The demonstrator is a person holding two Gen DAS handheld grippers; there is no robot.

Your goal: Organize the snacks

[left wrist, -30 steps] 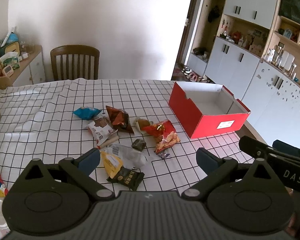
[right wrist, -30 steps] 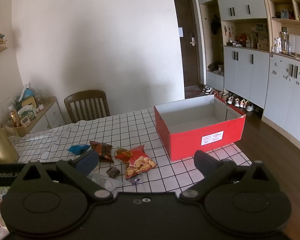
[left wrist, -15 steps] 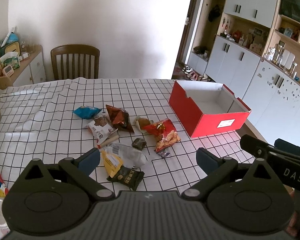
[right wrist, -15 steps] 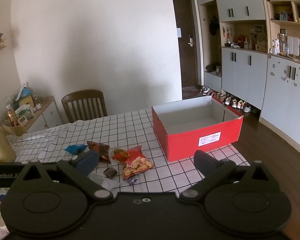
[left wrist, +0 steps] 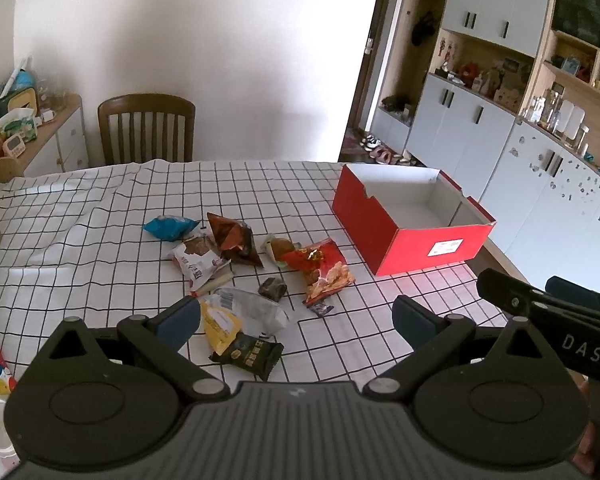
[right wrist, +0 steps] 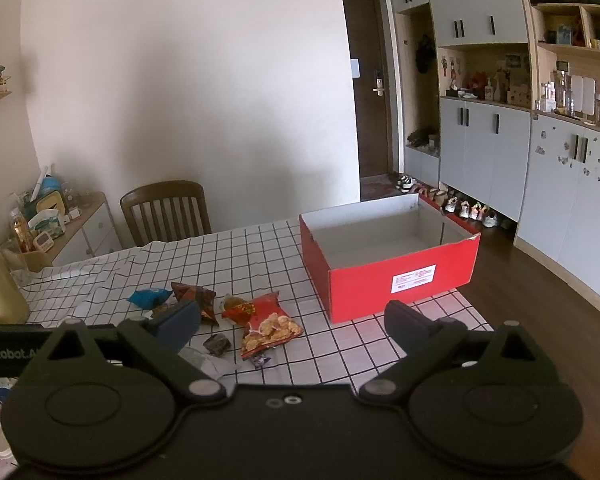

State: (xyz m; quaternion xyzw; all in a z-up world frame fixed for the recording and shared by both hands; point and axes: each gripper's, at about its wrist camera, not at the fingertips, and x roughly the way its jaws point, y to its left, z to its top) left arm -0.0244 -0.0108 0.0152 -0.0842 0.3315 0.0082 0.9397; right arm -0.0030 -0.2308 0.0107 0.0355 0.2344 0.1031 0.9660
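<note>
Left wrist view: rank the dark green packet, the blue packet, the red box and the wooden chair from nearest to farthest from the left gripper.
From the left gripper:
1. Dark green packet, just ahead, between the jaws.
2. Blue packet, mid-table, left.
3. Red box, right edge of the table.
4. Wooden chair, beyond the table, left.

The far wall (right wrist: 188, 92) was plain white and bare. A brown wooden chair (left wrist: 146, 128) with a slatted back stood against it at the far edge of the table (left wrist: 60, 216), which was covered in a white cloth with a black grid. A low white sideboard (right wrist: 86, 230) with a wooden top stood left of the chair, carrying clutter. Grey-fronted cabinets (right wrist: 488, 156) with open wooden shelves lined the right side. A dark door (right wrist: 370, 80) stood closed beyond. The floor (right wrist: 540, 292) was dark wood.
</note>
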